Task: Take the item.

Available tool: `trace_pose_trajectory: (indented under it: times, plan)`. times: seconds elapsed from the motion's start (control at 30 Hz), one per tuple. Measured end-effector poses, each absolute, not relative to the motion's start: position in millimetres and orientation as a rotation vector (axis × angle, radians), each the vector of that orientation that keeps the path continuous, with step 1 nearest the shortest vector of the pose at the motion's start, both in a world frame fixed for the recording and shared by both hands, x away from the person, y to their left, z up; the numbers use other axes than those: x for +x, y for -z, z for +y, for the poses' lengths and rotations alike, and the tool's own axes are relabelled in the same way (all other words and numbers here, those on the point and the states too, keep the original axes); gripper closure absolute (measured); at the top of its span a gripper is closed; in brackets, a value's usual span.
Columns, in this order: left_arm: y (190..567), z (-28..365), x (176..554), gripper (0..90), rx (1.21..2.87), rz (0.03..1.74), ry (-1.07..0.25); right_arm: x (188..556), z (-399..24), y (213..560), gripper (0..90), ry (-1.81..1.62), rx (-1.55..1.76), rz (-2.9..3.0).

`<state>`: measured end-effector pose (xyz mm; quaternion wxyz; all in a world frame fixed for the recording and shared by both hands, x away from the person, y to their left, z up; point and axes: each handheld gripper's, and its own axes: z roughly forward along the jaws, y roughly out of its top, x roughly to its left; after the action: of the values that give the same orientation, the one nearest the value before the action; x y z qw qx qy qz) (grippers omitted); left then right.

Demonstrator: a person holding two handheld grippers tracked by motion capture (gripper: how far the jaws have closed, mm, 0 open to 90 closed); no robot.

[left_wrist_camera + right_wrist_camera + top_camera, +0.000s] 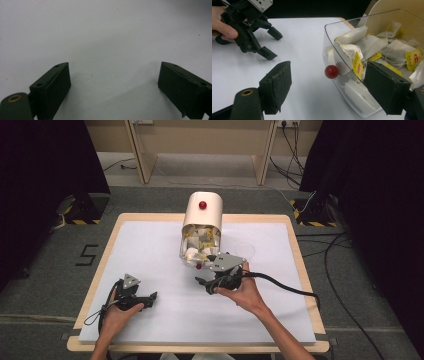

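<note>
While the clear drawer [200,251] of a cream tea-bag box [202,210] stands pulled out toward the lower part of the high view, the right gripper [207,283] hangs just in front of it at the centre of the frame, its jaws spread and grasping nothing. Seen from the right gripper view, the drawer's small red knob [331,71] sits between the two black jaws but a little beyond them, untouched; that line-up suggests the hand is placed to work the knob, though whether to pull or push cannot be told from this moment. Tea bags [372,45] with yellow tags are heaped inside the drawer at the right of that view, crowding against its transparent front wall, and a second red knob [202,205] marks the top of the box in the high view. The left gripper [145,298] rests low on the white counter [150,245] at the lower left of the high view, well apart from the box, apparently parked out of the way while the other hand works. Its own view looks down on bare white surface between jaws that are released and wide, with nothing held. The same gripper appears in the upper left of the right gripper view, fingers [223,27] of the person's hand wrapped around its body.
</note>
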<state>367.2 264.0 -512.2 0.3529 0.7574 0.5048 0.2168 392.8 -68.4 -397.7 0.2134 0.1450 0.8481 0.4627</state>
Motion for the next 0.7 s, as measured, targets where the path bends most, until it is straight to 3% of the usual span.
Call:
trace_pose_trajectory:
  times: [0.37, 0.7]
  plan:
    - [512, 264, 367, 10.0, 1.959, 1.306, -0.561, 395, -69, 397, 28.4, -1.305, 0.408, 2.349]
    - [512, 264, 367, 9.9, 1.959, 1.306, -0.561, 404, -67, 390, 43.8, -1.392, 0.407, 2.303]
